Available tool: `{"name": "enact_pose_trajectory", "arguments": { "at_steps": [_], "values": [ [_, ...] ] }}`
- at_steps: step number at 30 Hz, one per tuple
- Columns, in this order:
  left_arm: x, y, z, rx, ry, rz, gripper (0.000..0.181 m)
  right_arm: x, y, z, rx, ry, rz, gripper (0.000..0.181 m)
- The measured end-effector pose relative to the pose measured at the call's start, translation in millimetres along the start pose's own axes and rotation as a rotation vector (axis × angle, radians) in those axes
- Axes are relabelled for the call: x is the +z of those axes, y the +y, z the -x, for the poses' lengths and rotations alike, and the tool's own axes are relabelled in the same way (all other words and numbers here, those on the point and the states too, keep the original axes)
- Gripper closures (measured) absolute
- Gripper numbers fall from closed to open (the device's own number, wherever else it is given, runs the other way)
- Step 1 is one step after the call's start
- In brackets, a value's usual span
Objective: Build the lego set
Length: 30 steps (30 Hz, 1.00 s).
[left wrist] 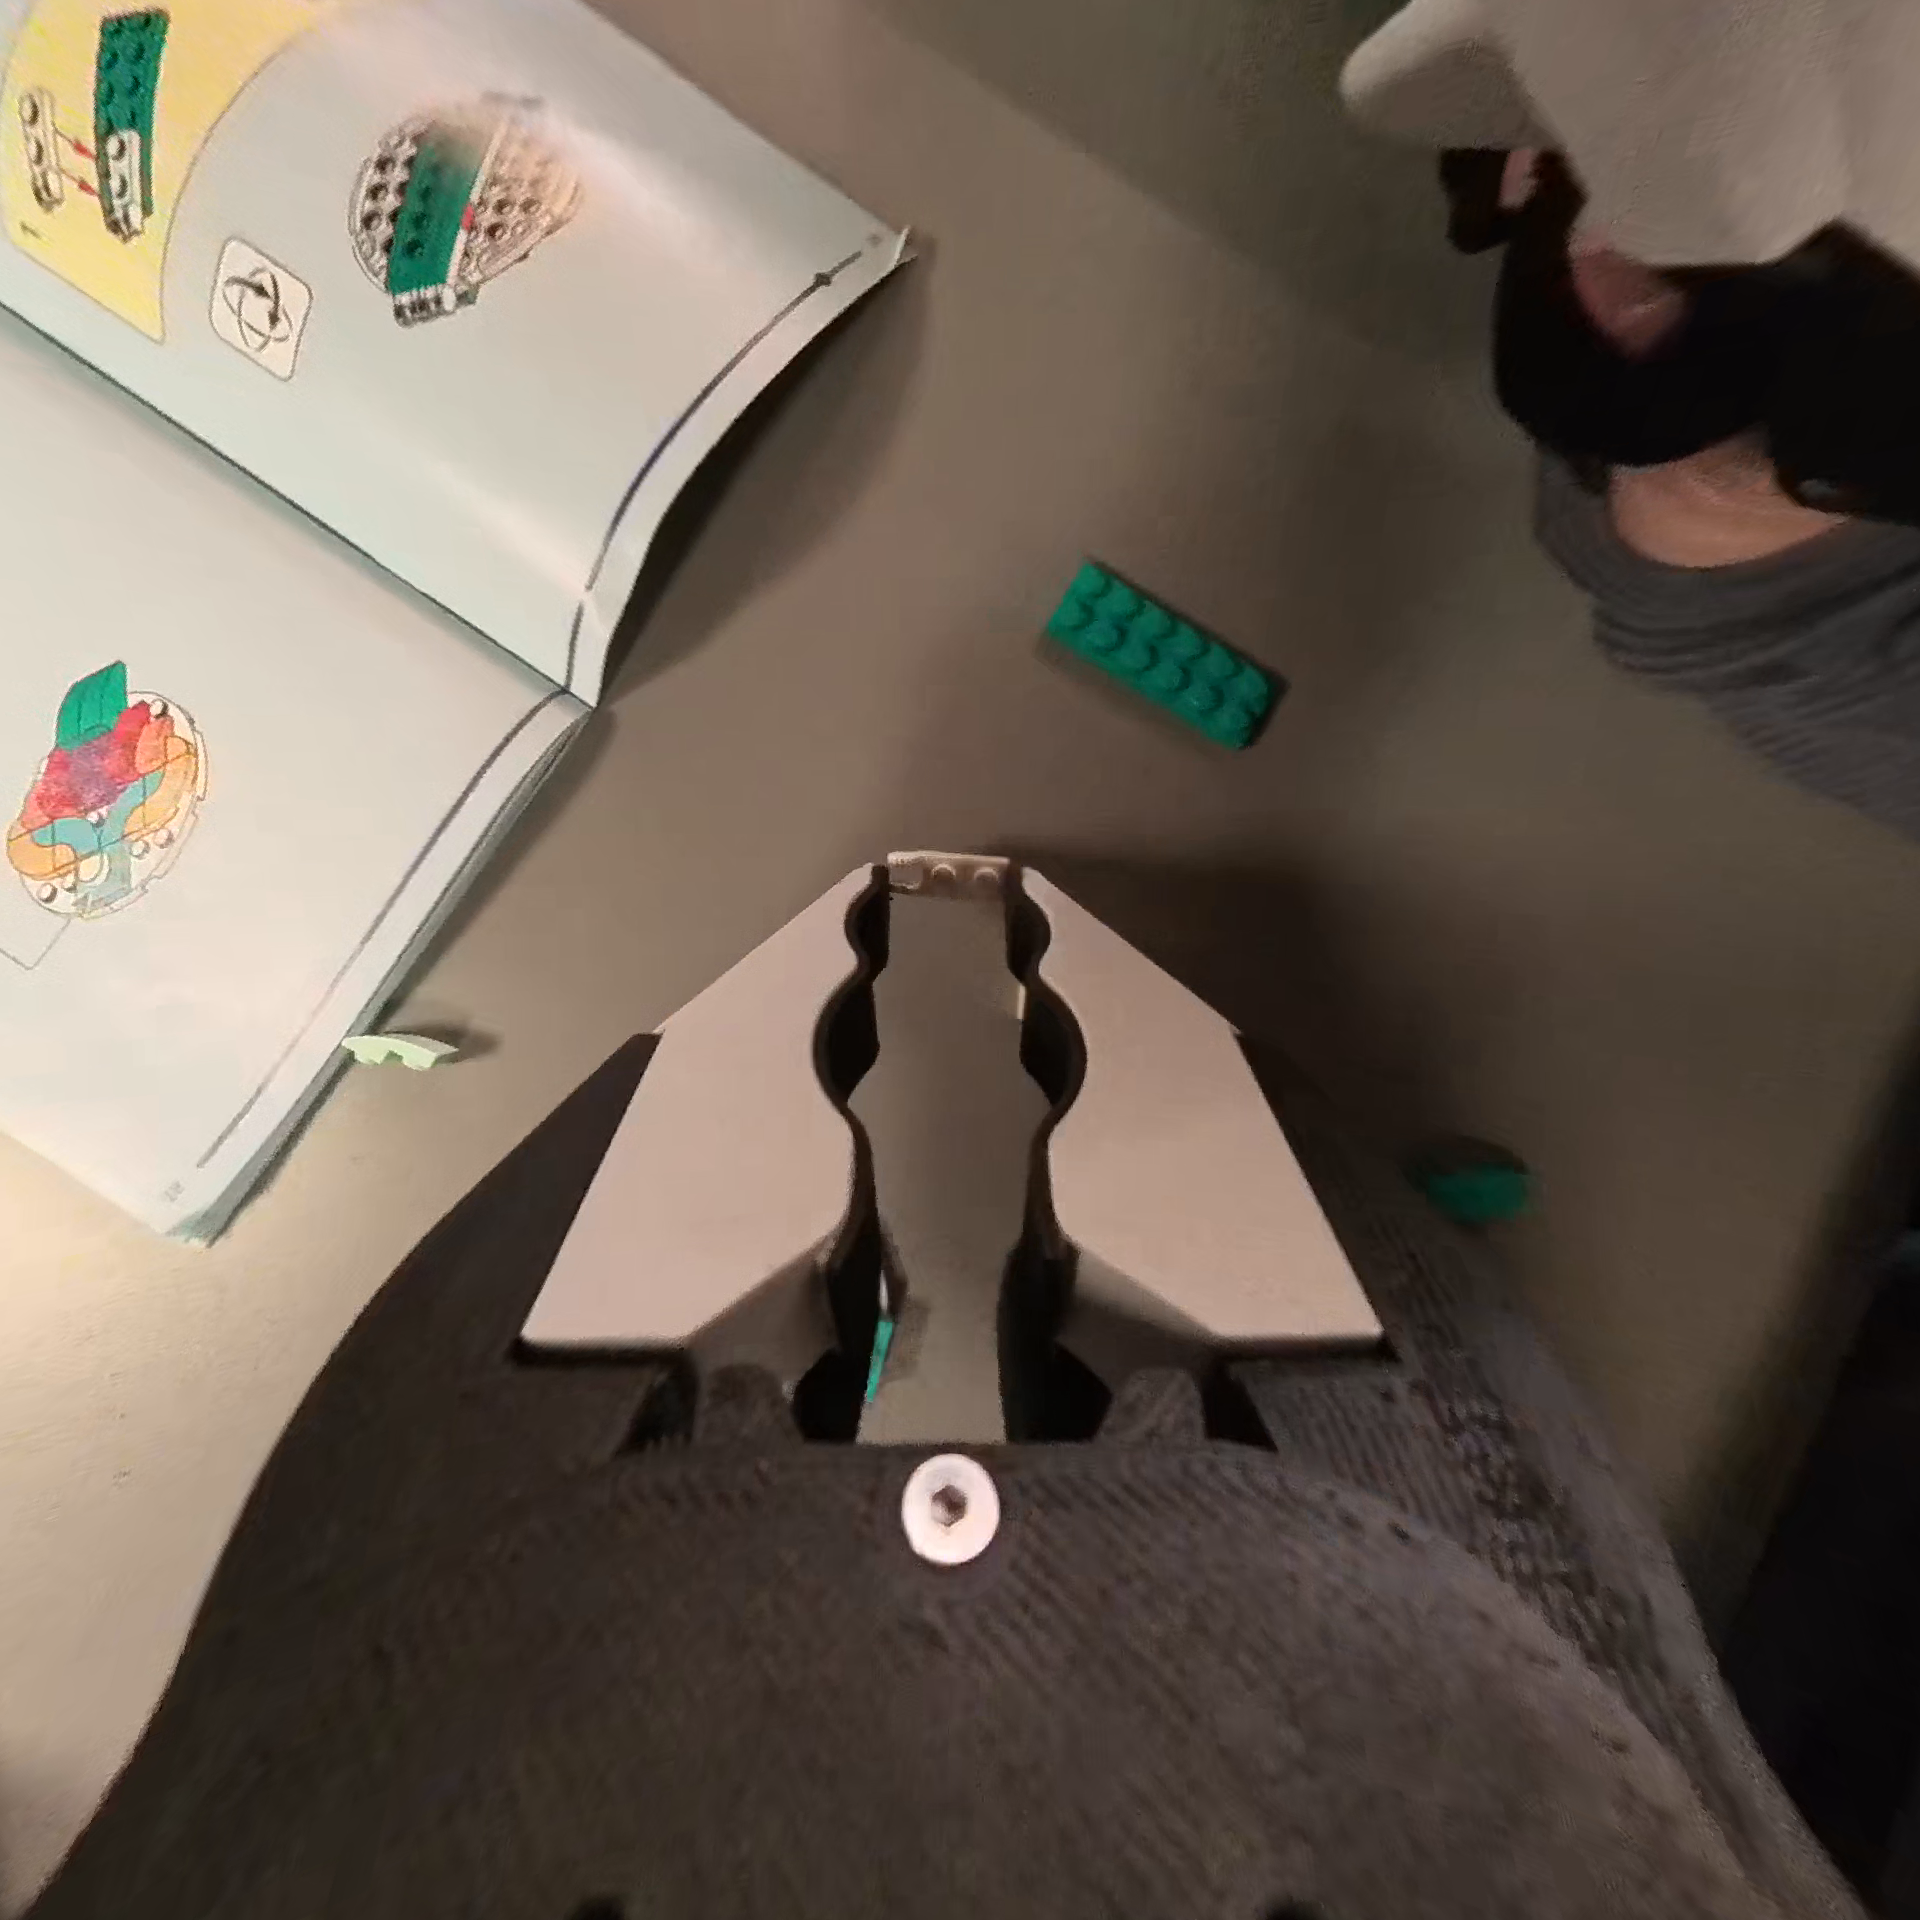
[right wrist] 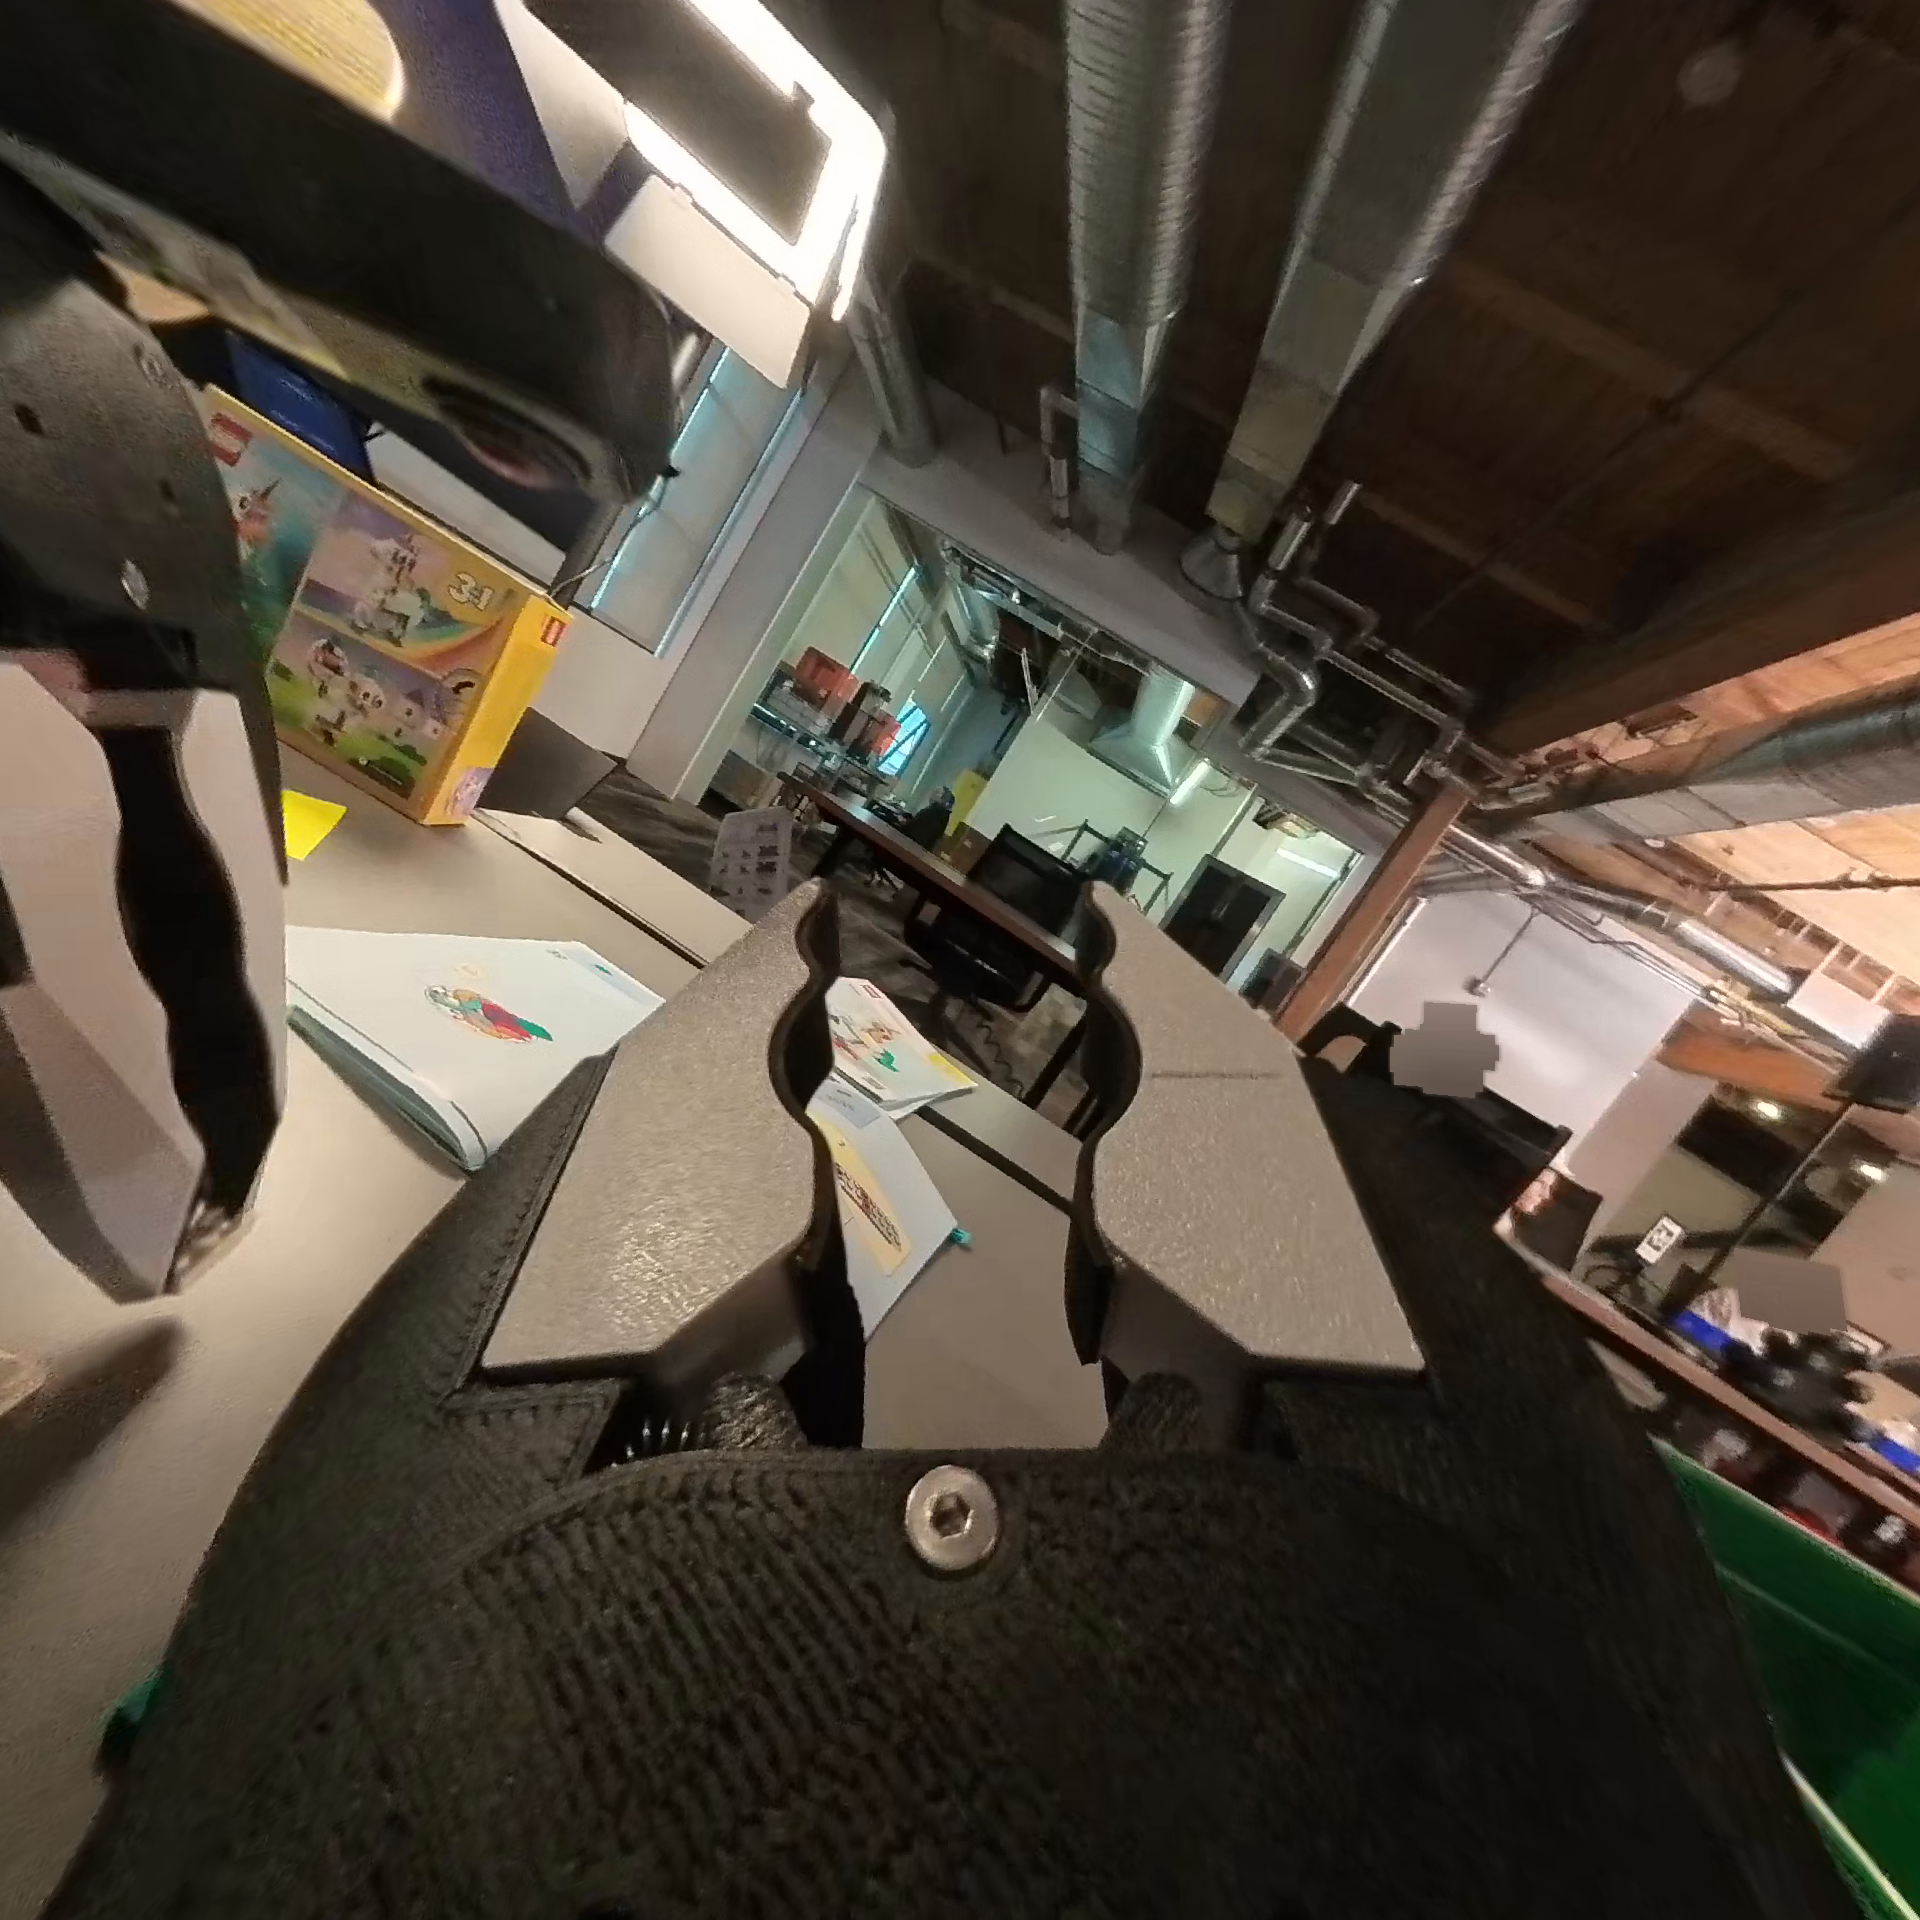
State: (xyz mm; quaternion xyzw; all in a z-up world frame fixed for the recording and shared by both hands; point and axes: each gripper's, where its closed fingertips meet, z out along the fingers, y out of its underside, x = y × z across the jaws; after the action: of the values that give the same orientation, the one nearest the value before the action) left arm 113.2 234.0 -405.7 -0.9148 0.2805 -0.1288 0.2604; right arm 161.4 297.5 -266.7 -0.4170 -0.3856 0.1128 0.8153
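Observation:
My left gripper [left wrist: 948,875] is shut on a small white lego plate [left wrist: 951,871], held across its tips above the beige table [left wrist: 1039,436]. A green two-by-six lego brick [left wrist: 1162,652] lies flat on the table just beyond and to the right. A pale green curved piece [left wrist: 400,1049] lies by the booklet's edge. A teal piece [left wrist: 1470,1177] lies to the right of the gripper. My right gripper [right wrist: 956,914] is open and empty, tilted up away from the table. The left gripper also shows at the left of the right wrist view [right wrist: 197,1236].
An open instruction booklet [left wrist: 343,540] covers the table's left; it also shows in the right wrist view [right wrist: 457,1023]. More leaflets [right wrist: 894,1060] and a yellow lego box [right wrist: 405,665] lie farther off. A person in a grey shirt [left wrist: 1766,634] is at the right. A green bin [right wrist: 1808,1683] stands at right. The gap from one gripper's tips to the other's is roughly 15 cm. It is some 6 cm from my left tips to the green two-by-six lego brick [left wrist: 1162,652].

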Motion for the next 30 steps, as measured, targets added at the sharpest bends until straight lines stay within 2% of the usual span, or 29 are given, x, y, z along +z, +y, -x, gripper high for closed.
{"name": "enact_pose_trajectory", "arguments": {
  "at_steps": [10, 14, 17, 20, 24, 26, 30],
  "values": [
    [10.5, 3.5, 4.6, -0.055, 0.023, 0.028, 0.160, 0.3, 4.4, -4.7, 0.035, 0.014, 0.010, 0.138],
    [9.2, 1.3, 8.3, -0.075, 0.011, 0.010, 0.147, 0.2, 4.1, -3.5, 0.027, 0.010, 0.010, 0.139],
    [-2.1, -7.8, 7.6, -0.093, 0.031, -0.061, 0.139, -0.4, 3.7, -2.8, 0.017, 0.008, 0.011, 0.139],
    [-36.8, -18.8, 0.2, -0.080, 0.078, -0.192, 0.138, -1.1, 4.5, -1.9, 0.001, 0.005, 0.016, 0.140],
    [-117.0, -13.0, -11.8, -0.040, 0.135, -0.398, 0.138, -0.6, 6.1, -3.7, -0.001, 0.013, 0.023, 0.140],
    [-161.8, 5.8, -5.4, -0.021, 0.083, -0.470, 0.138, 0.5, 6.4, -1.1, 0.004, -0.001, 0.025, 0.140],
    [-251.7, 59.5, 28.7, -0.082, -0.123, -0.567, 0.139, 0.3, 10.5, -6.1, -0.002, 0.025, 0.045, 0.141]
  ]
}}
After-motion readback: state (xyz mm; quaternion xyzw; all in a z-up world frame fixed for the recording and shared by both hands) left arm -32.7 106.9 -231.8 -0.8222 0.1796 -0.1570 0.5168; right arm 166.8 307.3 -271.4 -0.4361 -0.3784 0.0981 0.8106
